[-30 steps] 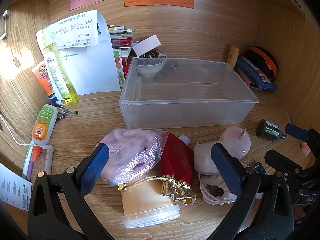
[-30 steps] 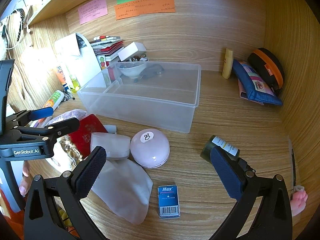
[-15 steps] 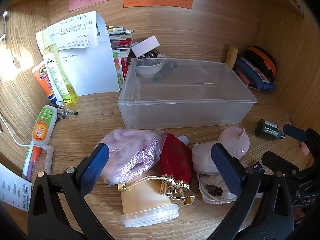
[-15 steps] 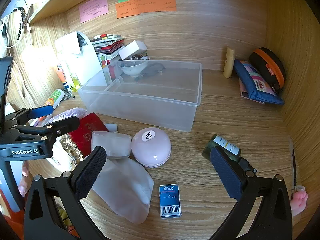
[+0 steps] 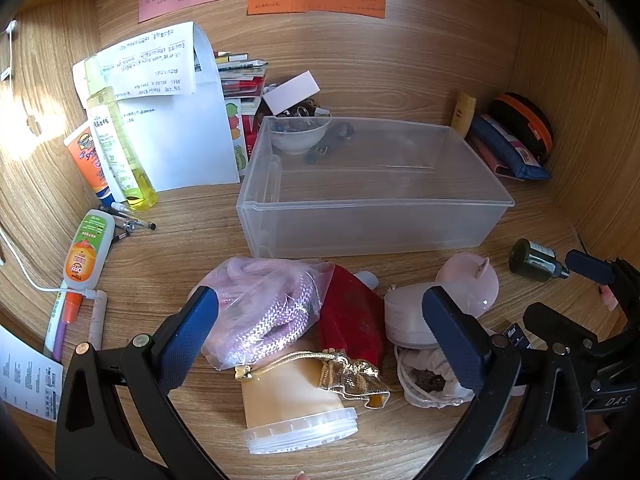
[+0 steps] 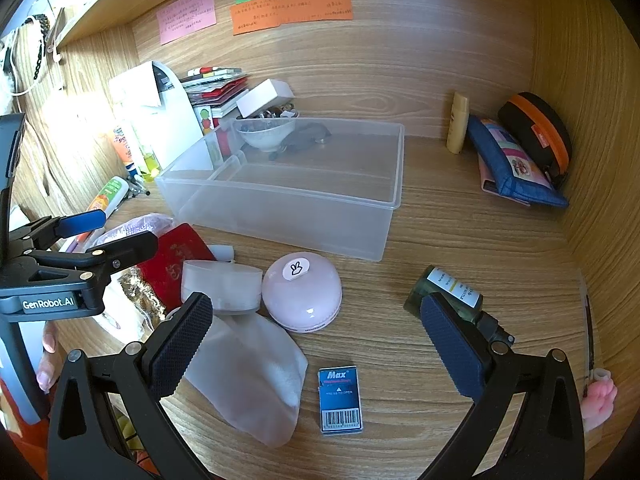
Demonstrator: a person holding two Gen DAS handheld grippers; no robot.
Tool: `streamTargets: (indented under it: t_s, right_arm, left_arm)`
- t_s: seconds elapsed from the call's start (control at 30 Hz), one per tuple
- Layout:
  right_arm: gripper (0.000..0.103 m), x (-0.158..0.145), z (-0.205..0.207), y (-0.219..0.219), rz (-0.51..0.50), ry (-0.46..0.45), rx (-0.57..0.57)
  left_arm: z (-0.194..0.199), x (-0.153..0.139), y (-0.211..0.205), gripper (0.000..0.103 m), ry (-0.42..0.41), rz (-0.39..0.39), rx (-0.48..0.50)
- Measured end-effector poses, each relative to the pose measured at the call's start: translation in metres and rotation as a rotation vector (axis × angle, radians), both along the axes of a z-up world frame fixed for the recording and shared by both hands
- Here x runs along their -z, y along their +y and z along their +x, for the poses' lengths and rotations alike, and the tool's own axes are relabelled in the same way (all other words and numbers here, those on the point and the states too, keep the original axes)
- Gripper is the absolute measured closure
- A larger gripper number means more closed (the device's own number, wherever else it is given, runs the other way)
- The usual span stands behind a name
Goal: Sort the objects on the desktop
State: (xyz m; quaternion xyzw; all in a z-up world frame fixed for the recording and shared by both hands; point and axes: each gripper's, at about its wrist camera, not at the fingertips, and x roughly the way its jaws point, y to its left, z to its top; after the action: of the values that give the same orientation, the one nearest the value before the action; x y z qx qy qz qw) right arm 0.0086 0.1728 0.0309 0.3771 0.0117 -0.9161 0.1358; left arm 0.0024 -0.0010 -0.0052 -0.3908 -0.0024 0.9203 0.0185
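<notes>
A clear plastic bin [image 5: 376,216] [image 6: 288,216] stands mid-desk, holding nothing. In front lie a bag of pink cord [image 5: 268,308], a red pouch [image 5: 352,320], a gold drawstring pouch [image 5: 352,376] on a tan tub [image 5: 296,408], a white round case [image 6: 220,286], a pink round case [image 6: 302,292], a white cloth bag [image 6: 248,376], a blue Max box [image 6: 340,400] and a dark green bottle [image 6: 444,292]. My left gripper [image 5: 320,328] is open above the cord bag and pouches. My right gripper [image 6: 316,328] is open above the pink case and blue box.
Bottles and tubes [image 5: 104,148], pens [image 5: 132,220] and papers [image 5: 176,120] stand at left. A bowl [image 5: 300,136] and books sit behind the bin. Pencil cases [image 6: 516,160] and a small tube [image 6: 458,122] lie at the back right. Wooden walls close both sides.
Both grippers have drifted very slightly forward; nothing was taken hold of or moved.
</notes>
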Motion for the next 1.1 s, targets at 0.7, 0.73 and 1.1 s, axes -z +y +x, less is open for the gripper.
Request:
streamTargets:
  t_s: [0.7,0.73,1.1]
  right_arm:
    - [0.0,-0.008,-0.01,0.056,0.051,0.05,0.116]
    - [0.0,-0.005,-0.013,0.062,0.05,0.039,0.128]
    - [0.005,0.026,-0.051,0.105,0.034,-0.116,0.133]
  left_arm:
    - [-0.012,0.004,-0.073,0.0,-0.091,0.043,-0.001]
    - [-0.013,0.006,-0.077,0.0,-0.116,0.05,-0.005]
    - [-0.026,0.027,-0.066,0.0,-0.196,0.058,0.113]
